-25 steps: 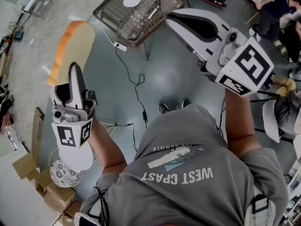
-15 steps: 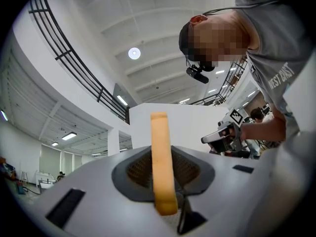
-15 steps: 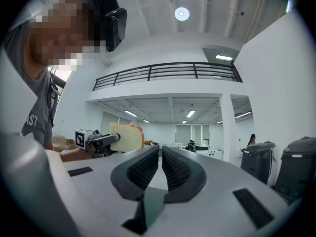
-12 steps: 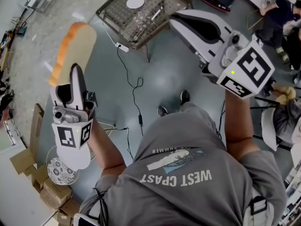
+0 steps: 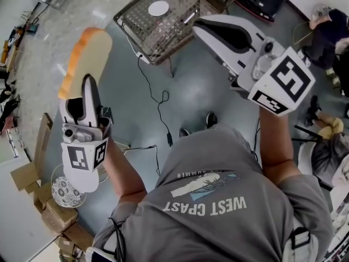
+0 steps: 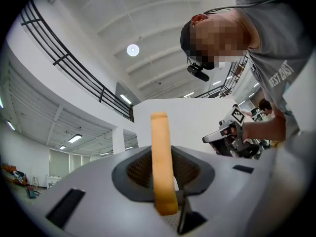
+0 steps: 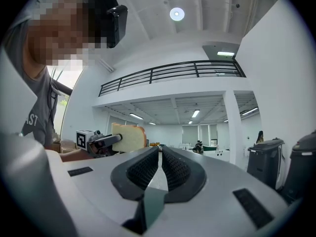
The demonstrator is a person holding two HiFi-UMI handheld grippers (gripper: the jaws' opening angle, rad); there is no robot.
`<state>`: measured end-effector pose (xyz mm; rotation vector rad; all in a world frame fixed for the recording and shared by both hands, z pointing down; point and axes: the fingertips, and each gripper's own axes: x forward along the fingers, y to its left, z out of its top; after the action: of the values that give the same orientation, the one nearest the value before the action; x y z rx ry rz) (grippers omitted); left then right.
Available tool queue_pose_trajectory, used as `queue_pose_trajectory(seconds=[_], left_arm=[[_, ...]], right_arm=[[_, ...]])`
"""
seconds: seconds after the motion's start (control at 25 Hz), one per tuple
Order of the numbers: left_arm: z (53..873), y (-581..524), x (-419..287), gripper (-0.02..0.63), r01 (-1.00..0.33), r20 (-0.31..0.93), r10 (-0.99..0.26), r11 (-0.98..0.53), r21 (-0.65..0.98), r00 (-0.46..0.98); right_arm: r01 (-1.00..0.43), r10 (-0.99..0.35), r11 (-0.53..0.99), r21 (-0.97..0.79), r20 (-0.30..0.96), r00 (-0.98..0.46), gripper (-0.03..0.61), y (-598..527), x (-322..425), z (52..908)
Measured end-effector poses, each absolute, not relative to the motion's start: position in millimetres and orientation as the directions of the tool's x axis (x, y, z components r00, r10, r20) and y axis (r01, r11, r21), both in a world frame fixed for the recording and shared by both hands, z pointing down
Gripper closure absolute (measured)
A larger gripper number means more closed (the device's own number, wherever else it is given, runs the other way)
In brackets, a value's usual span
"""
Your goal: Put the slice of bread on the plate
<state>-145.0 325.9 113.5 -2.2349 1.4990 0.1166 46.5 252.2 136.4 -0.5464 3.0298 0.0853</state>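
A slice of bread (image 5: 84, 59) with an orange-brown crust stands up from my left gripper (image 5: 87, 81), which is shut on its lower end, high above the floor at the left of the head view. In the left gripper view the bread (image 6: 161, 162) shows edge-on between the jaws of that gripper (image 6: 163, 181). A white plate (image 5: 158, 8) lies on a wire-mesh table (image 5: 136, 21) at the top. My right gripper (image 5: 203, 23) hangs in the air right of that table, shut with nothing in it. The right gripper view shows its jaws (image 7: 160, 152) closed together, with the bread (image 7: 129, 137) far off.
A black cable (image 5: 158, 108) and a white power strip (image 5: 140, 55) lie on the grey floor below the table. Cardboard boxes (image 5: 54, 217) and a round patterned thing (image 5: 66, 192) sit at lower left. Seated people (image 5: 327, 31) are at the right edge.
The table with the plate has drifted slightly down and closer in the head view. The feet on the floor have shifted. Both grippers keep their grip and pose.
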Motion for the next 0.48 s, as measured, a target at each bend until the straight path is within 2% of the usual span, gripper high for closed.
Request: queue_pose_trajectory(seconds=[0.48], left_arm=[[106.7, 290.9, -85.8, 0.522, -0.912, -0.296, -0.889, -0.250, -0.325, 0.348]], right_arm=[[-0.288, -0.282, 0.956, 0.053, -0.088, -0.955, 0.571, 208.4, 100.4, 125.7]])
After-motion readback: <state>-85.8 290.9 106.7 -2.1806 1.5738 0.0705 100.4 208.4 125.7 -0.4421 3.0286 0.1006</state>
